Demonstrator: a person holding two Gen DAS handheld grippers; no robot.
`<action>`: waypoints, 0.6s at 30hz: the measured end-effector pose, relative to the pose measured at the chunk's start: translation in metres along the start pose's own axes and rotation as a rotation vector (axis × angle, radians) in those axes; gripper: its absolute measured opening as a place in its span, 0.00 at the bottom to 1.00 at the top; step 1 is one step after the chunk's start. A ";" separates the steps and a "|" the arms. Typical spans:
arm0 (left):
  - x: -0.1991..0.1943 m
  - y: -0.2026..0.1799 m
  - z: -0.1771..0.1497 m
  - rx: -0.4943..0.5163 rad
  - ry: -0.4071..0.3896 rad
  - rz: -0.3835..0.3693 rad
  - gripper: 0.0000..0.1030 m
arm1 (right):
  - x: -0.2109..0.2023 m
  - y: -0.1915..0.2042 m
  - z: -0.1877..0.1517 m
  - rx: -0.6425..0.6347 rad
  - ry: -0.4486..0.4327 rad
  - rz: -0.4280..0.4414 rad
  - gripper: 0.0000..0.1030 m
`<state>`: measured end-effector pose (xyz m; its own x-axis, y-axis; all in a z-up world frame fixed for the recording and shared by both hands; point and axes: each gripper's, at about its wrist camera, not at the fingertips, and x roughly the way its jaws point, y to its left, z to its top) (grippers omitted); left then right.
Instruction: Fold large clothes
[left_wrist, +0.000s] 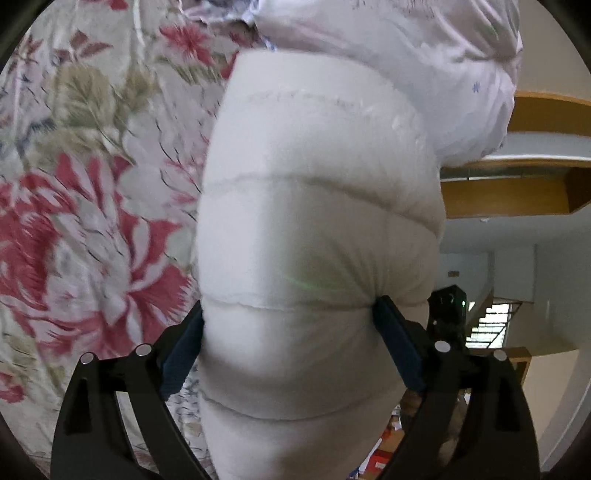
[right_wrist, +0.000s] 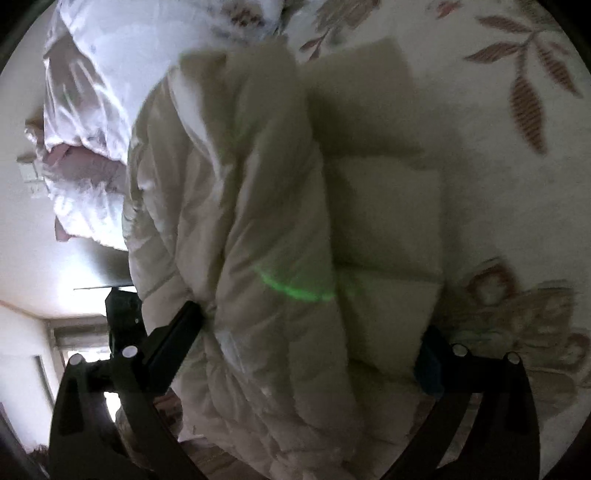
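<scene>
A white quilted puffer jacket (left_wrist: 317, 206) fills the middle of the left wrist view, over a floral bed sheet (left_wrist: 92, 206). My left gripper (left_wrist: 288, 317) is shut on a thick padded fold of it, the blue pads (left_wrist: 395, 332) pressed into both sides. In the right wrist view the same jacket (right_wrist: 258, 221) hangs bunched and folded over itself. My right gripper (right_wrist: 314, 332) is shut on a thick part of it; the right finger is largely hidden behind the padding.
A shiny white quilt (left_wrist: 424, 74) lies bunched at the far end of the bed, also in the right wrist view (right_wrist: 85, 110). Wooden shelves (left_wrist: 517, 192) and a window (left_wrist: 487, 325) are beyond the bed edge. The floral sheet (right_wrist: 498, 166) spreads to the right.
</scene>
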<state>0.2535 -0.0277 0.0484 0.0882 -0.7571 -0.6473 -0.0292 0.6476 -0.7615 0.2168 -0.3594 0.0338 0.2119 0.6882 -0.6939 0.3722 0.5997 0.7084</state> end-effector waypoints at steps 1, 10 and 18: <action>0.003 0.000 -0.001 -0.004 0.005 -0.001 0.88 | 0.005 0.002 0.000 -0.009 0.009 0.009 0.98; -0.012 0.007 -0.013 -0.012 -0.027 -0.062 0.57 | 0.030 0.009 -0.006 0.014 0.036 0.153 0.57; -0.063 0.011 -0.012 0.056 -0.131 -0.120 0.45 | 0.043 0.063 -0.010 -0.089 0.037 0.292 0.31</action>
<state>0.2356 0.0264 0.0803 0.2164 -0.8141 -0.5389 0.0443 0.5596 -0.8276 0.2401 -0.2884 0.0500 0.2641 0.8504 -0.4551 0.2190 0.4066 0.8870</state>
